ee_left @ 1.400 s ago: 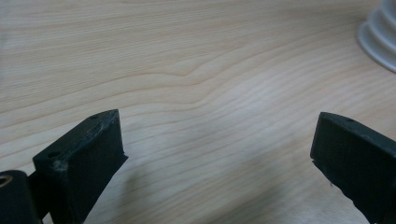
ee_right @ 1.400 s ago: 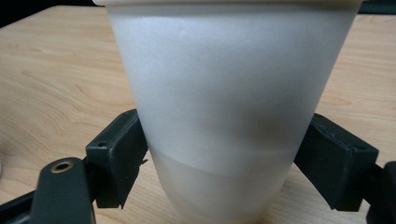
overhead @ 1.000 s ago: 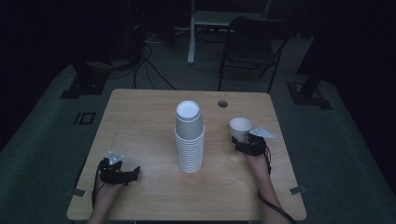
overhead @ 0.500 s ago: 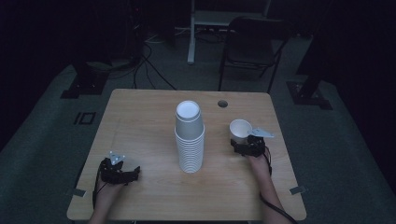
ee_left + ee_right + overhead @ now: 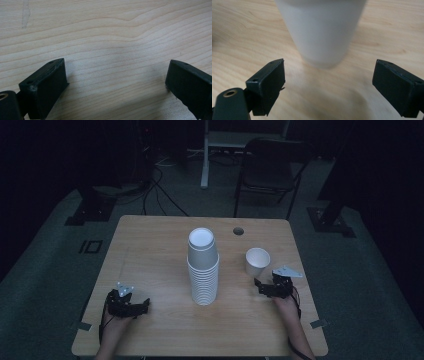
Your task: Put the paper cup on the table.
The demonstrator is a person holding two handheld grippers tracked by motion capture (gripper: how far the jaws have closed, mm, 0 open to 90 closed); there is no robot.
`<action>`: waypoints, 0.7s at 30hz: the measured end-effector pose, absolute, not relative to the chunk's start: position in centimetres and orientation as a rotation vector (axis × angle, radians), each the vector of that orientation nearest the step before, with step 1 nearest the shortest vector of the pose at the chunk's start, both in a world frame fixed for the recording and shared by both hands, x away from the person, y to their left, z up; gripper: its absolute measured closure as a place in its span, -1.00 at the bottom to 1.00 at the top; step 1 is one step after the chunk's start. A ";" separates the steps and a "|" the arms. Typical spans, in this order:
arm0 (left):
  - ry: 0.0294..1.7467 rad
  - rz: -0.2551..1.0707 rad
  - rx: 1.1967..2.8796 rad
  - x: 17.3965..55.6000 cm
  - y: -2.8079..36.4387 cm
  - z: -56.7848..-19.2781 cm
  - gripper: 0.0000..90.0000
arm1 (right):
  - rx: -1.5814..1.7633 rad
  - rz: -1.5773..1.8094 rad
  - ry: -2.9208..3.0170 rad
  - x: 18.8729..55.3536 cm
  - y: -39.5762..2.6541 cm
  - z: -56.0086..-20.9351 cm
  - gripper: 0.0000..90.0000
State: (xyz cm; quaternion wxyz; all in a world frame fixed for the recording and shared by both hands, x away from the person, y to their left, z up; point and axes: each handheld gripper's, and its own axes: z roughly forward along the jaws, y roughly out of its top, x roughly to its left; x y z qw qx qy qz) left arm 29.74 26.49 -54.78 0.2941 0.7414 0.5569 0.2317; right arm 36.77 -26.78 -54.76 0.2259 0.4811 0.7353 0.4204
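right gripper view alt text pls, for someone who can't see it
A single white paper cup stands upright on the pale wooden table, just ahead of the right tool. The tool's two black jaws are spread wide open, with bare wood between them and the cup untouched.

Each hand-held gripper is showing blocky matte-black jaws with small screw holes. The right hand-held gripper (image 5: 264, 287) is wearing a grey three-cornered plate; the left hand-held gripper (image 5: 141, 306) is carrying one too.
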 end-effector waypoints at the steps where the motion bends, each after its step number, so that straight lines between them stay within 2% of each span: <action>1: 1.483 0.617 1.976 29.7 26.5 -54.8 -0.91 | 1.332 1.164 2.019 36.4 -27.1 -54.8 -0.76; 21: 1.485 0.618 1.975 29.7 26.5 -54.8 -0.91 | 1.488 1.021 1.914 31.4 -30.6 -54.8 -0.76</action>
